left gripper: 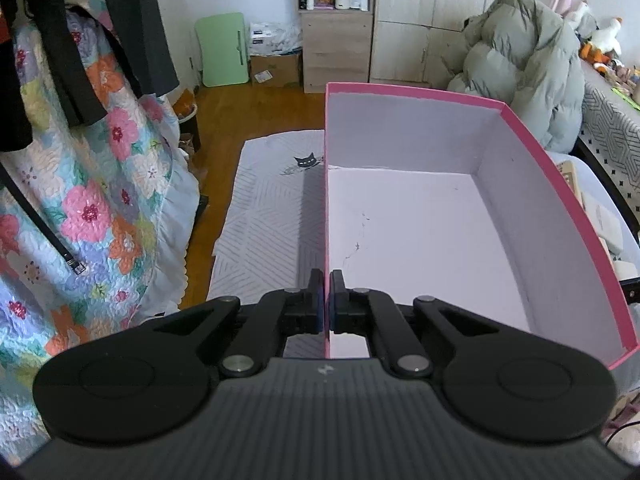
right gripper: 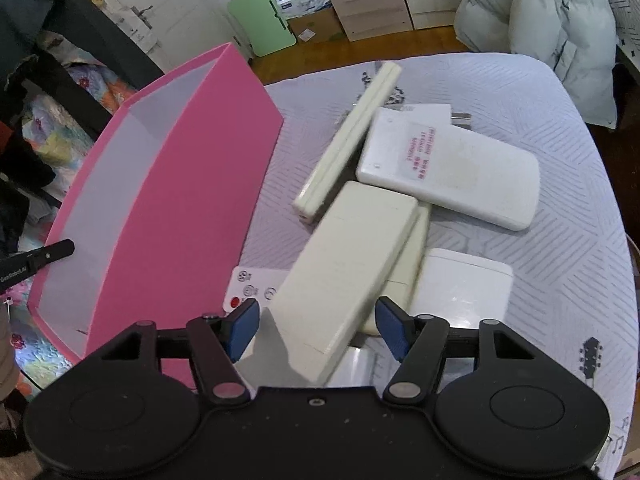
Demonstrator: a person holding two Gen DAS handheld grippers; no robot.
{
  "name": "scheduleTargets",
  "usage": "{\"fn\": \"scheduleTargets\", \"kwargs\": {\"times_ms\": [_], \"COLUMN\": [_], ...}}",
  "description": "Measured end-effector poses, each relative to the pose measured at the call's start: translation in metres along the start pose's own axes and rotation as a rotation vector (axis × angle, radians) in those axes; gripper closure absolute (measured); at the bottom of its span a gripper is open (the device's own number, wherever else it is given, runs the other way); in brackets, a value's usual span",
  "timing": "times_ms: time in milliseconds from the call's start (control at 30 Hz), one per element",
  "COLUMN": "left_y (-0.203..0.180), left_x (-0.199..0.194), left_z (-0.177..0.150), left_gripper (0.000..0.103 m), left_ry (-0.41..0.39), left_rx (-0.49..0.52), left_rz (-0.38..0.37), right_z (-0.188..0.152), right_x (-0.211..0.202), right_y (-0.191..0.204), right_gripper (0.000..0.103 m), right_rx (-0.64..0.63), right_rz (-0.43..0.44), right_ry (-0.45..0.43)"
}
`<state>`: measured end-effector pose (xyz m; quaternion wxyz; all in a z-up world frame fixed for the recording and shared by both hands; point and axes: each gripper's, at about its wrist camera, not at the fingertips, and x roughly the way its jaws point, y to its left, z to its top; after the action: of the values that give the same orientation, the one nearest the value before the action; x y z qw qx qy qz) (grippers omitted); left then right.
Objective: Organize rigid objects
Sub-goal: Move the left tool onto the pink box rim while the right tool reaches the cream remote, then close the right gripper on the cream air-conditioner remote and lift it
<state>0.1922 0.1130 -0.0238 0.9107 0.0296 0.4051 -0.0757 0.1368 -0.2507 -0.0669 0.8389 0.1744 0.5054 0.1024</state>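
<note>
A pink box (left gripper: 440,240) with a white inside stands open and empty on a grey patterned cloth. My left gripper (left gripper: 326,300) is shut on the box's near left wall. In the right wrist view the pink box (right gripper: 192,208) is at the left. Beside it lies a pile of white and cream rigid boxes. My right gripper (right gripper: 316,326) is open, its blue pads on either side of a cream flat box (right gripper: 344,272) that lies tilted on the pile. A long cream bar (right gripper: 348,136) and a white flat device (right gripper: 452,168) lie further off.
A white remote with a red button (right gripper: 252,288) lies partly under the cream box. A white block (right gripper: 464,284) is at the right. The grey cloth (right gripper: 540,240) covers the table. A floral quilt (left gripper: 80,200) hangs at the left. A grey puffer jacket (left gripper: 520,64) is behind.
</note>
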Motion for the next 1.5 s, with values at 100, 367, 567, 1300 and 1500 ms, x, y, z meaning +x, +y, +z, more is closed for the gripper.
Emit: {"fn": "scheduleTargets", "kwargs": {"times_ms": [100, 367, 567, 1300, 1500], "left_y": [0.0, -0.004, -0.002, -0.005, -0.006], "left_x": [-0.002, -0.003, -0.002, -0.001, 0.0], "left_z": [-0.003, -0.004, -0.005, -0.004, -0.004], "left_gripper": [0.101, 0.101, 0.101, 0.101, 0.101], "left_ry": [-0.014, -0.026, -0.025, -0.011, -0.012], "left_rx": [-0.017, -0.003, -0.012, -0.016, -0.026], "left_rz": [0.003, 0.011, -0.002, 0.012, 0.015], "right_z": [0.005, 0.022, 0.033, 0.034, 0.03], "right_x": [0.004, 0.023, 0.025, 0.039, 0.038], "right_y": [0.009, 0.023, 0.029, 0.045, 0.053], "right_gripper": [0.023, 0.02, 0.031, 0.017, 0.037], "right_rx": [-0.018, -0.091, -0.146, -0.264, -0.331], "right_rz": [-0.046, -0.222, -0.267, -0.283, -0.352], "right_ry": [-0.019, -0.035, -0.021, 0.047, -0.018]}}
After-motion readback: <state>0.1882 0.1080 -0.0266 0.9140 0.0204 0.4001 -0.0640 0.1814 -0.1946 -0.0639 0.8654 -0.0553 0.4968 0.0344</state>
